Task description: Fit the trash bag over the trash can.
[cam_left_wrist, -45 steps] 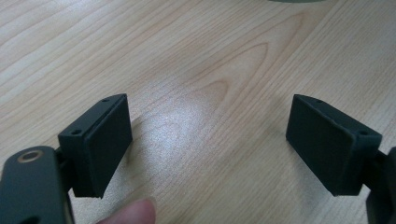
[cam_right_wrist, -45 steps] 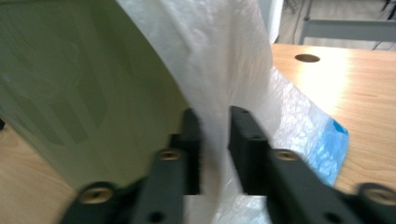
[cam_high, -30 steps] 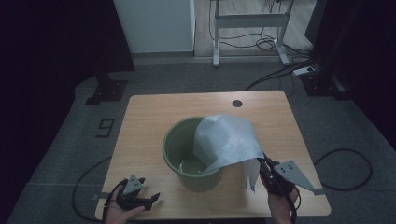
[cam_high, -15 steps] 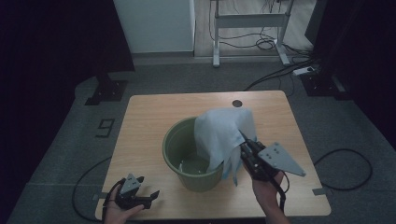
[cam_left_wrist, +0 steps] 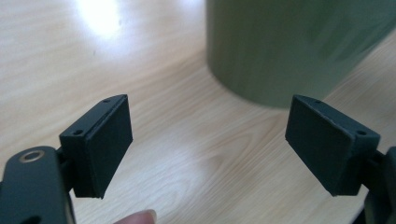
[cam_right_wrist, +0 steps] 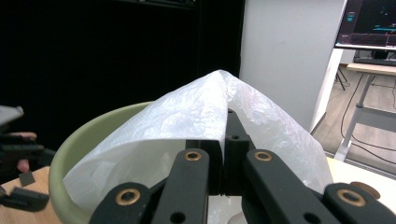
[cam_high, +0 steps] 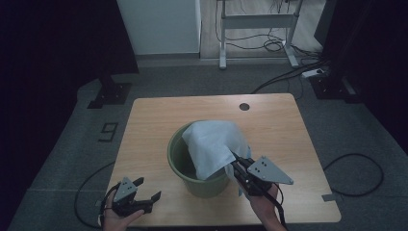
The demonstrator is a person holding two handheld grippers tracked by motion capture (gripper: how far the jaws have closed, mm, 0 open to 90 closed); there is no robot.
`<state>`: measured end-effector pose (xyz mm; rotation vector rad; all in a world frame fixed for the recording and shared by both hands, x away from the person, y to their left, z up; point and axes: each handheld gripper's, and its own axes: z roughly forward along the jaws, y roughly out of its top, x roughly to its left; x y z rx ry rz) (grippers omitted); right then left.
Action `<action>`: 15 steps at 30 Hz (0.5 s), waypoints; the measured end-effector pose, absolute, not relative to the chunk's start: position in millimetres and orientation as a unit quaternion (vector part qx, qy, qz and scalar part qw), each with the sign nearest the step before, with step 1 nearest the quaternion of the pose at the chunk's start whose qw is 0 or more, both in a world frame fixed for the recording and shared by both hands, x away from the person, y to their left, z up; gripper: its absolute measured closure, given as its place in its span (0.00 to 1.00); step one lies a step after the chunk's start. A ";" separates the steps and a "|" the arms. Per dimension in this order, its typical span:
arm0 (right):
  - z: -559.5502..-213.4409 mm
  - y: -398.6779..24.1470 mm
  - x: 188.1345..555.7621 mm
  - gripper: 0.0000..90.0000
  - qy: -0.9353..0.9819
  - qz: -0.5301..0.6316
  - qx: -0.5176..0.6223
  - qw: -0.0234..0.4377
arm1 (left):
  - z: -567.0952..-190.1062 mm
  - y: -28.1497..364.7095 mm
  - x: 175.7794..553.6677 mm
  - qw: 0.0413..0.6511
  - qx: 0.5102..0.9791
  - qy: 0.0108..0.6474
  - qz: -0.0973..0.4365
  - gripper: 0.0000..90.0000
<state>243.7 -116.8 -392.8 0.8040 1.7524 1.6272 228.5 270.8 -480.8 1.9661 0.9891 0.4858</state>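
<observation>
A green bucket (cam_high: 180, 159) stands in the middle of the wooden table (cam_high: 159, 115). A thin white plastic bag (cam_high: 211, 144) drapes over the bucket's right half, hanging partly inside and partly down the outside. My right gripper (cam_high: 235, 161) is shut on the bag at the bucket's right rim, and in the right gripper view the bag (cam_right_wrist: 205, 116) rises tent-like over the closed jaws above the bucket rim (cam_right_wrist: 74, 144). My left gripper (cam_high: 146, 190) stands open near the table's front left corner, nothing between its pads, with the bucket wall (cam_left_wrist: 289, 46) ahead of it.
A round cable hole (cam_high: 244, 106) sits near the table's far edge. A desk frame and cables (cam_high: 260, 43) stand on the floor beyond. A cable (cam_high: 356, 168) loops on the floor at the right.
My right gripper has carried the bag leftward and up over the bucket's right rim, so the bag now covers more of the opening. The left gripper has risen slightly.
</observation>
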 end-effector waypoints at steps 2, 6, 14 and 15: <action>-394.0 -117.0 243.7 0.98 0.663 0.614 0.303 0.302 | -472.5 266.6 226.0 0.441 0.784 0.394 0.190 0.16; -396.5 -116.4 242.4 0.98 0.668 0.613 0.297 0.300 | -451.5 256.0 219.2 0.457 0.777 0.387 0.198 0.16; -393.4 -119.4 242.1 0.97 0.666 0.617 0.296 0.297 | -415.3 240.7 204.9 0.513 0.744 0.370 0.215 0.16; -392.6 -119.5 242.2 0.97 0.665 0.617 0.297 0.297 | -412.4 238.6 204.4 0.519 0.741 0.367 0.218 0.16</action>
